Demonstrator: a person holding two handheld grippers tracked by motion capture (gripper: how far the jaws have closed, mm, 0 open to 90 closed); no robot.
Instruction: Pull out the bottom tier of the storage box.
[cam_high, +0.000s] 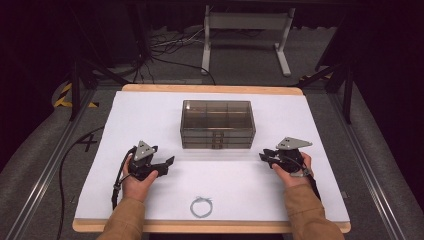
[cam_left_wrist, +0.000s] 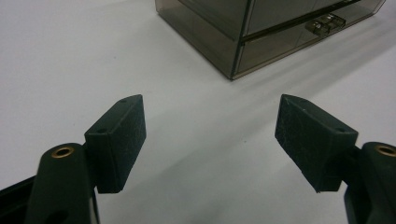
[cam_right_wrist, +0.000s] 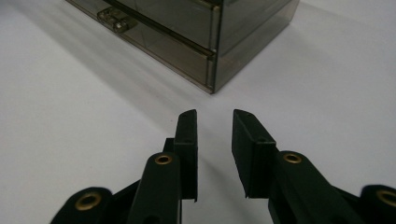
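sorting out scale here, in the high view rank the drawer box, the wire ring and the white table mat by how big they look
1. White table mat, by far the largest.
2. Drawer box, mid-table.
3. Wire ring, smallest, though nearest the camera.

Dark room, grey carpet floor (cam_high: 40, 150), white stand frame (cam_high: 246, 30) behind desk (cam_high: 310, 125), black cables (cam_high: 165, 50), metal rails (cam_high: 45, 175).

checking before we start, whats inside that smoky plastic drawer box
Through the tinted lid of the drawer box, the high view shows dividers making compartments, and nothing can be made out in them. The drawers below are shut, and their dark fronts hide whatever is inside.
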